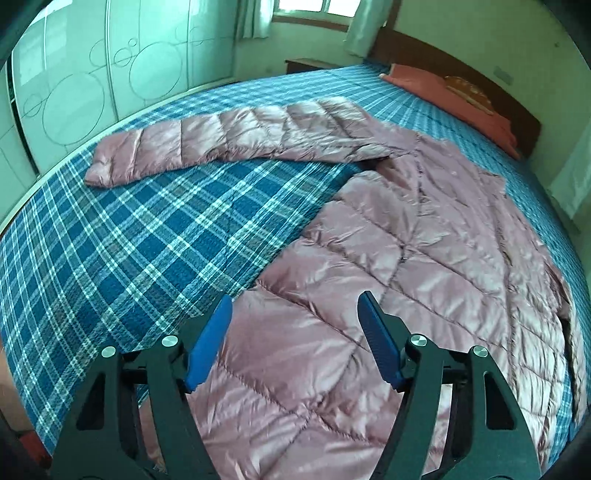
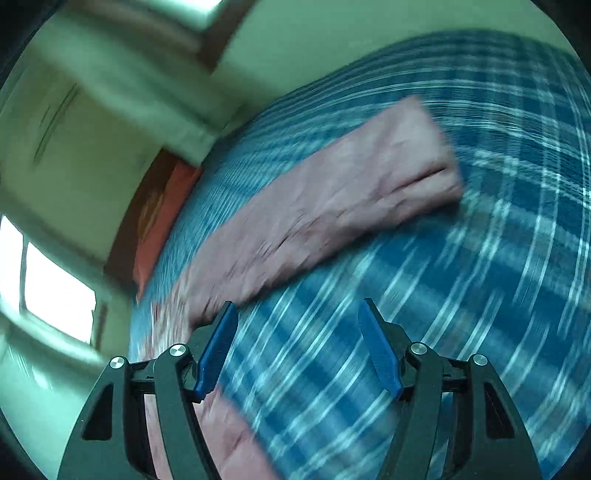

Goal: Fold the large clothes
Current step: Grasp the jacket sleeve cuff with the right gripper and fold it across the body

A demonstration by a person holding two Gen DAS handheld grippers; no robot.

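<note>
1. I see the pink quilted coat lying spread flat on the blue plaid bedspread, its body toward the right of the bed in the left wrist view.
2. One sleeve stretches out across the bedspread toward the wardrobe, cuff flat.
3. My left gripper is over the coat's lower edge, its jaws partly apart. I see nothing pinched between the blue pads; I cannot tell whether the tips touch the fabric.
4. My right gripper stands partly apart over bare plaid, nothing between its pads. That view is heavily blurred.
5. There a sleeve lies beyond the gripper, and coat fabric shows just left of the left finger.
6. A red pillow sits against the dark headboard; curtains hang by the window.
</note>
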